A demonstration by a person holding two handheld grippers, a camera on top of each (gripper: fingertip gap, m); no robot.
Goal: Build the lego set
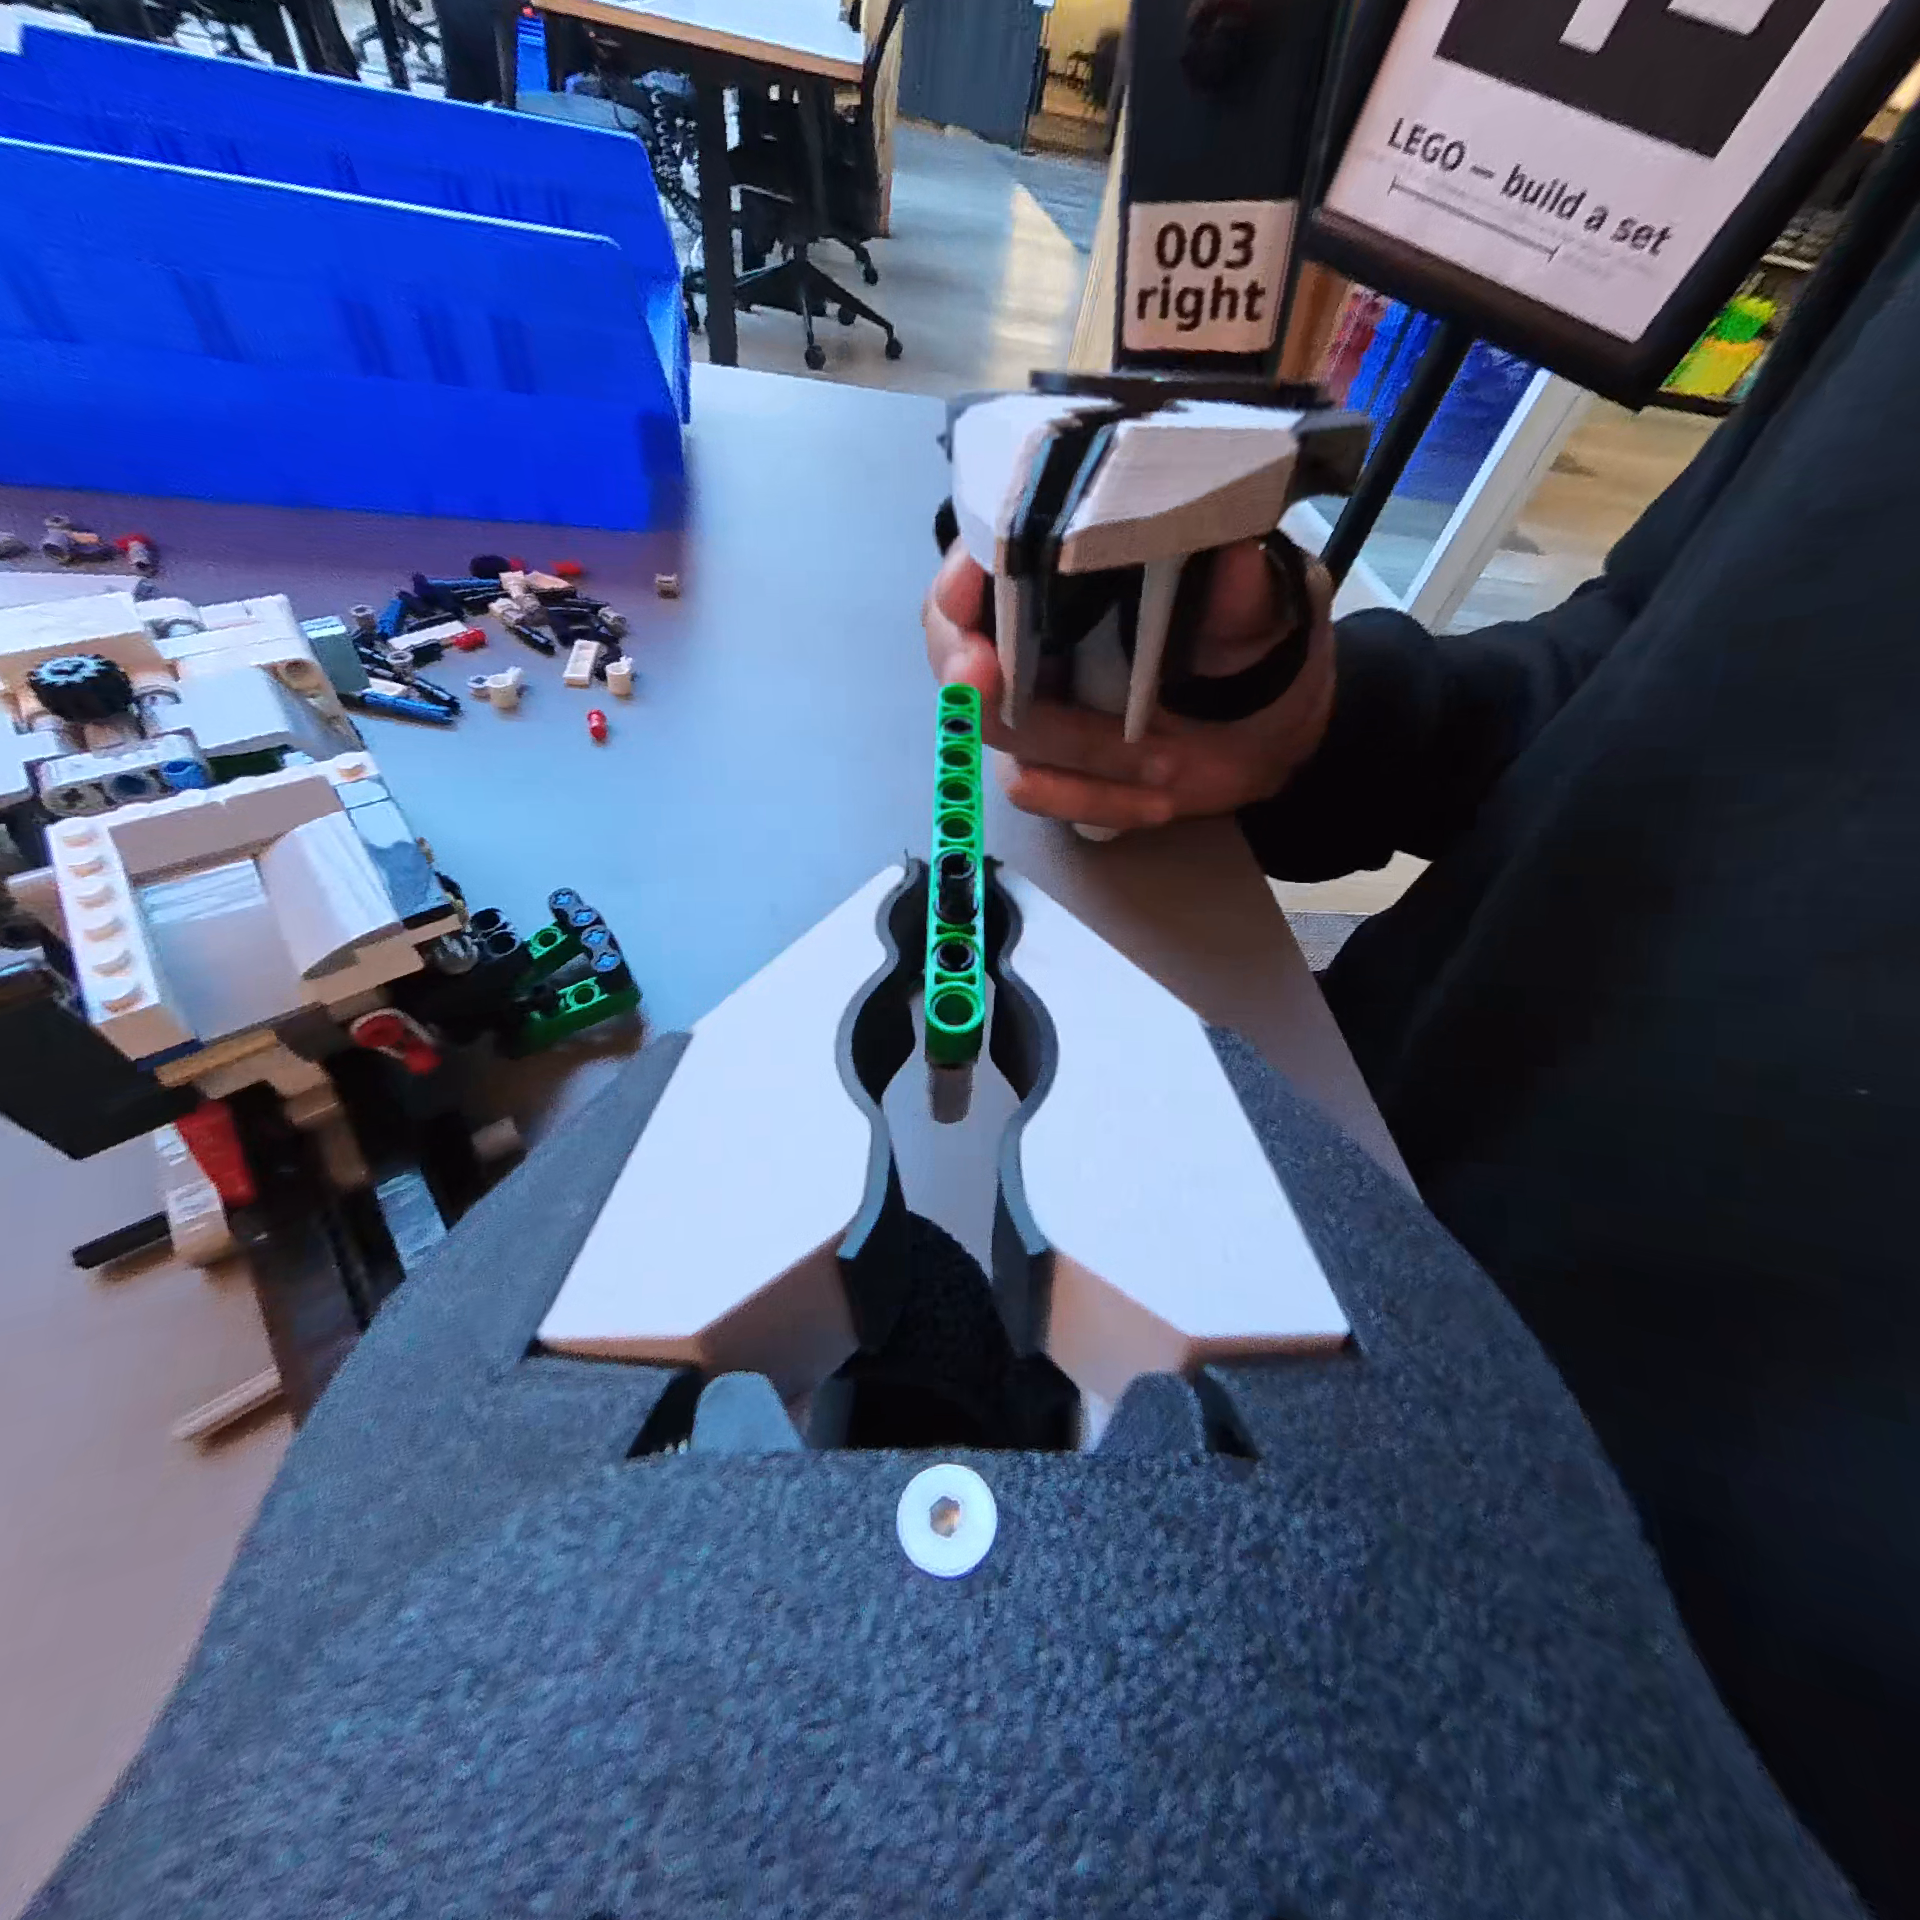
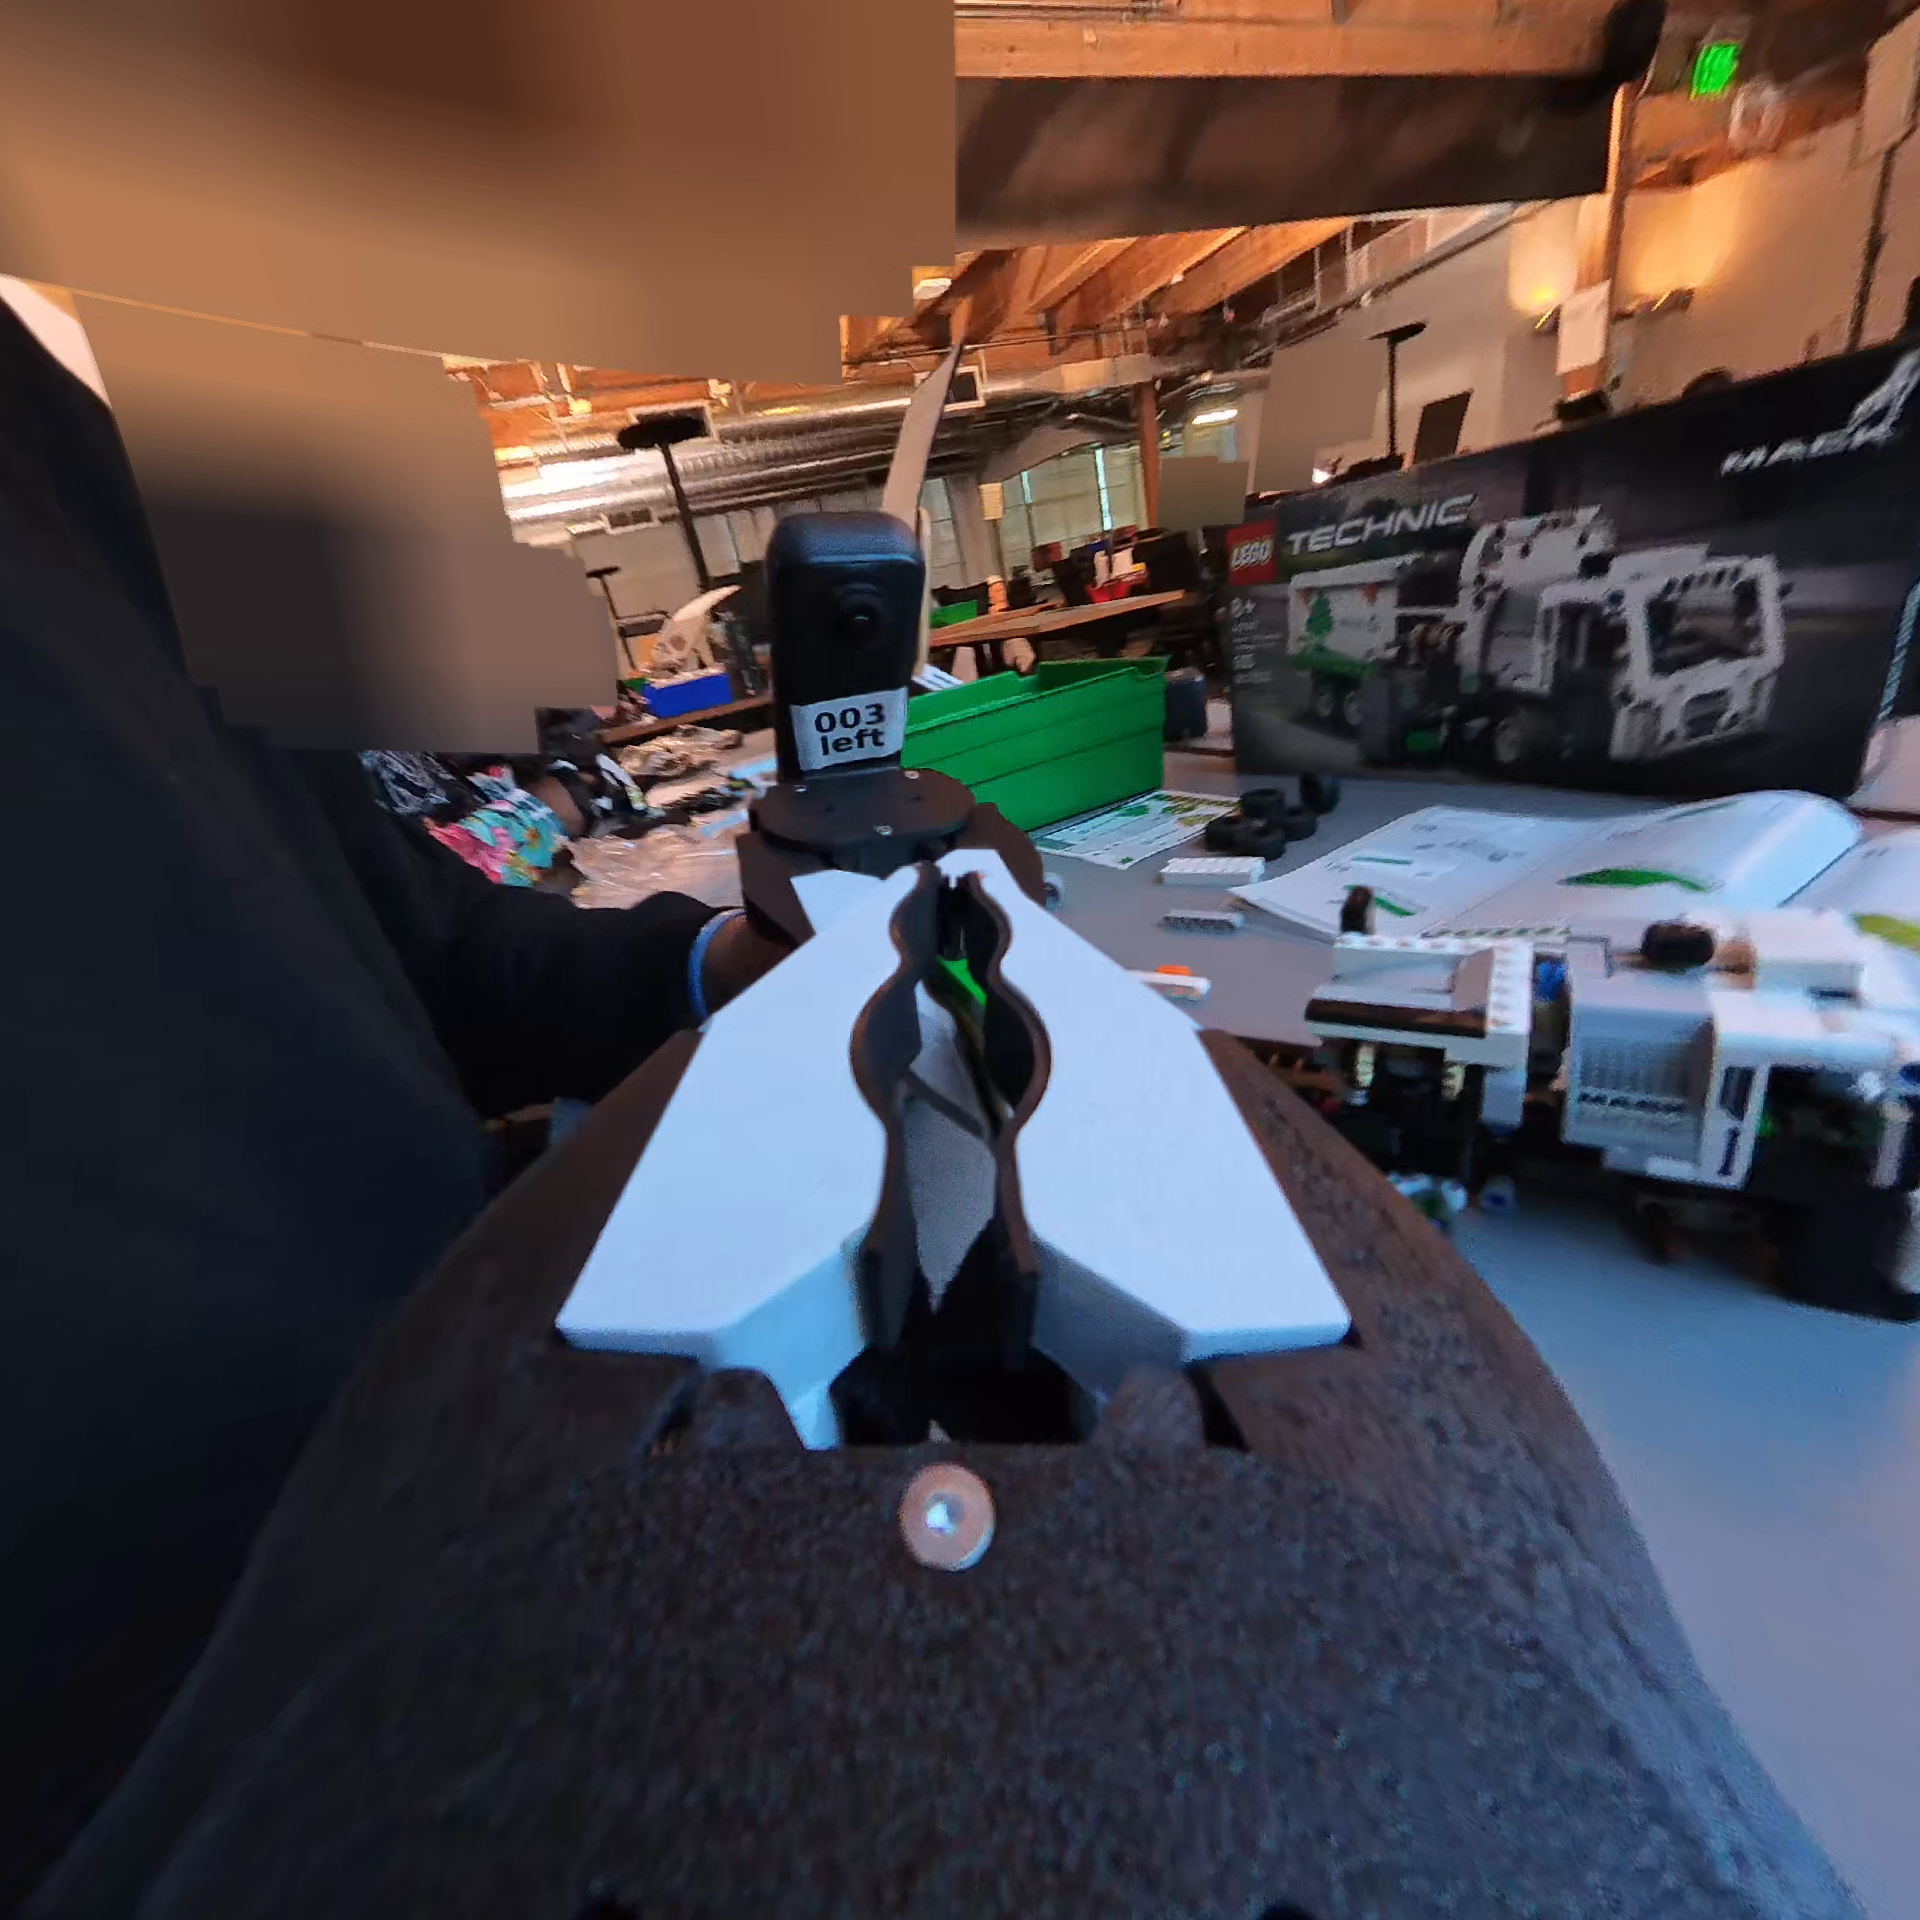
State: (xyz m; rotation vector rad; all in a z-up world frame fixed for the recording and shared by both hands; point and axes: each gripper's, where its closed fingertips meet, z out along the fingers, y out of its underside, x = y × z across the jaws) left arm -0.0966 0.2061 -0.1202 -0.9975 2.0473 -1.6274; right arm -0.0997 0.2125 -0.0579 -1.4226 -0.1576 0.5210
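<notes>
Open-plan office or lab workspace is indicated: exposed timber ceiling beams (image 2: 1278, 156), silver ductwork (image 2: 665, 457), rows of desks (image 2: 1049, 613) and wheeled office chairs (image 1: 821, 281) are seen beyond the grey tabletop (image 1: 790, 582) with storage bins (image 1: 343, 343).

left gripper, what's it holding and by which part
The left gripper is shut on a long green holed lego beam, gripping the lower part, with most of the beam sticking out past the fingertips.

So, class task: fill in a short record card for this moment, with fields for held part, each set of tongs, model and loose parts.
Held part: green holed beam, black pins in it
Left tongs: shut on the beam
Right tongs: shut; contents unclear
Model: white truck build, on the table
Loose parts: small pile near blue bin
</notes>
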